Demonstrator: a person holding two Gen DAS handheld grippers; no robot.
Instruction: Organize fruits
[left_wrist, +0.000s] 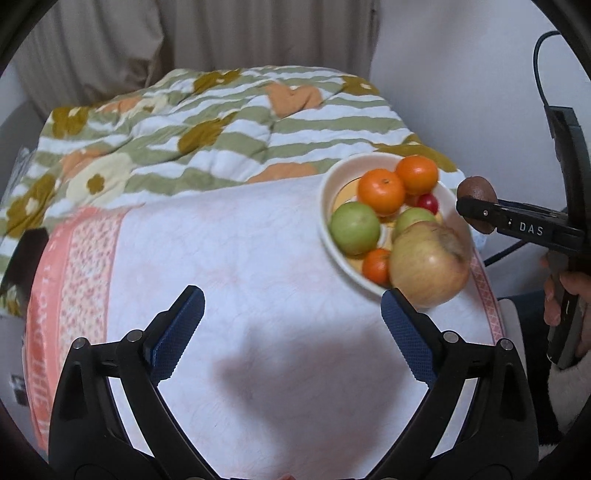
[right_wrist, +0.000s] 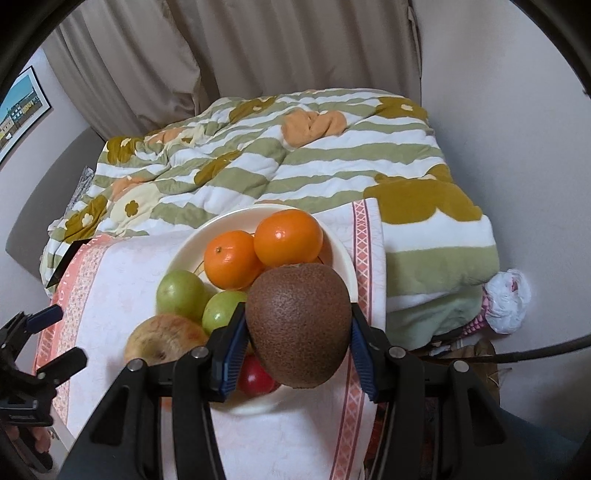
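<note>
A cream bowl (left_wrist: 327, 192) (right_wrist: 343, 258) stands on a white cloth with pink borders (left_wrist: 236, 258). It holds two oranges (left_wrist: 381, 191), a smaller orange (left_wrist: 376, 264), two green fruits (left_wrist: 354, 228), a red fruit (left_wrist: 427, 203) and a large yellowish apple (left_wrist: 428, 264). My right gripper (right_wrist: 298, 330) is shut on a brown kiwi (right_wrist: 299, 326) and holds it above the bowl's near rim; the kiwi also shows in the left wrist view (left_wrist: 476, 192). My left gripper (left_wrist: 291, 328) is open and empty over the cloth, left of the bowl.
A striped green and white quilt with flowers (left_wrist: 221, 136) lies behind the cloth. Curtains (right_wrist: 258, 48) hang at the back. A white plastic bag (right_wrist: 509, 299) lies at the right by the wall. A cable (left_wrist: 539, 66) runs from the right gripper.
</note>
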